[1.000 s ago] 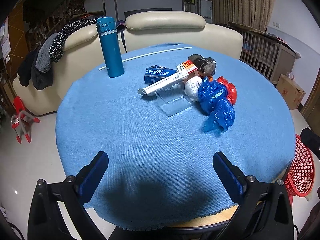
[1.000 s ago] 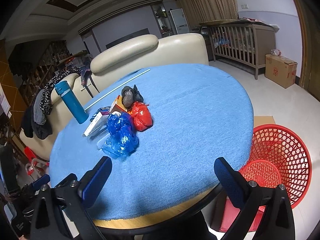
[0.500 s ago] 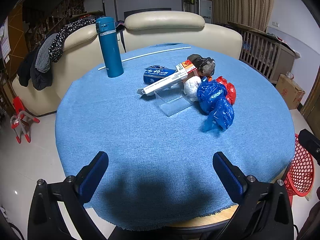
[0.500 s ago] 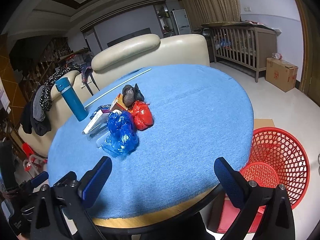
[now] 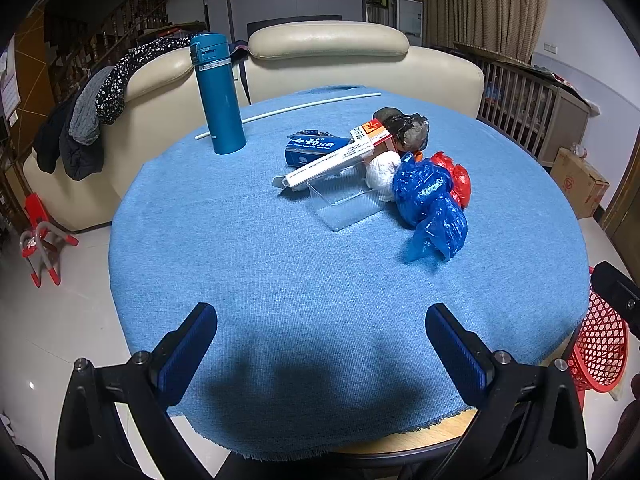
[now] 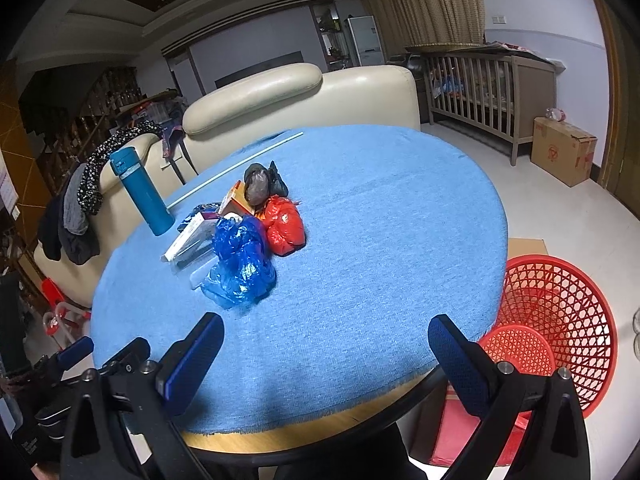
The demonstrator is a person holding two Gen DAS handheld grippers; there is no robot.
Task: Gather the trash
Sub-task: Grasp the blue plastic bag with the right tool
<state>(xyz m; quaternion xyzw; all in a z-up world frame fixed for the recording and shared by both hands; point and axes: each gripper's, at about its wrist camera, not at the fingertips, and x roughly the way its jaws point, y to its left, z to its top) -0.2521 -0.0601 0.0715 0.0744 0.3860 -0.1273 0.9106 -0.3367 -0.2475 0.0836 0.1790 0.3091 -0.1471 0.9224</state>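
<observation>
In the left view, my left tongs (image 5: 320, 334) are spread wide with nothing between them. They hang over the near edge of the round worktop (image 5: 248, 264) with its blue cloth. The trash sits in one pile far ahead of the tongs and a bit to the right. I see a blue bag (image 5: 430, 204), a red bag (image 5: 456, 176) tucked behind it, a dark bag (image 5: 404, 128) farther back, a white ball of paper (image 5: 382, 172), a clear plastic tray (image 5: 344, 200), a long white box (image 5: 332, 162) and a blue box (image 5: 314, 148). A tall blue bottle (image 5: 218, 94) stands ahead and to the left, apart from the pile. I do not think it is trash.

In the right view, my right tongs (image 6: 324, 344) are wide apart too, and they hold nothing. The blue bag (image 6: 242, 264) is the closest piece, just ahead and to the left of them. The red bag (image 6: 284, 226) touches it on the far side. A red basket (image 6: 560, 308) sits on the floor, low and to the right of these tongs, beside the worktop. It looks like the place for the trash.

I think I am at the very start, and no piece has been picked up yet. Next I should push the right tongs forward and left to the blue bag, squeeze its crinkly top, and carry it over to the basket.
</observation>
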